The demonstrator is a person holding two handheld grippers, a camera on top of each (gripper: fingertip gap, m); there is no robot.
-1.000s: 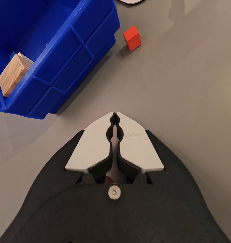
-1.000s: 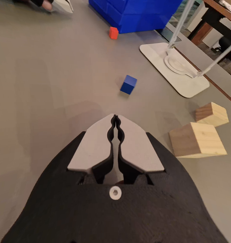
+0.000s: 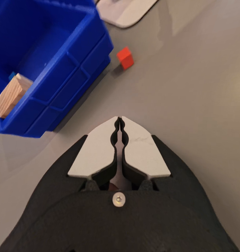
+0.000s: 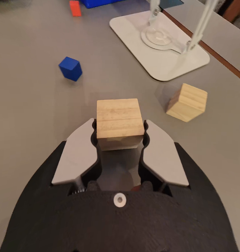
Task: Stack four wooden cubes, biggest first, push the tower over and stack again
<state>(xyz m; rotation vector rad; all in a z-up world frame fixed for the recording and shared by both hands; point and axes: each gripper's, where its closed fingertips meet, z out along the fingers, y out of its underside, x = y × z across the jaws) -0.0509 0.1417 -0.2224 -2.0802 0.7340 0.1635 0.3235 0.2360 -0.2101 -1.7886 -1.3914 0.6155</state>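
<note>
The largest plain wooden cube (image 4: 118,118) sits on the grey table (image 4: 34,102) clamped only by the right gripper (image 4: 118,122) fingertips, so it may twist free when lifted; left gripper (image 3: 120,118) is clenched empty.

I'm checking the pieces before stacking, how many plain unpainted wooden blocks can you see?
3. One block sits between the right gripper's fingers; a second block lies on the table to its right; a third block is inside the blue bin. More may be hidden in the bin.
</note>
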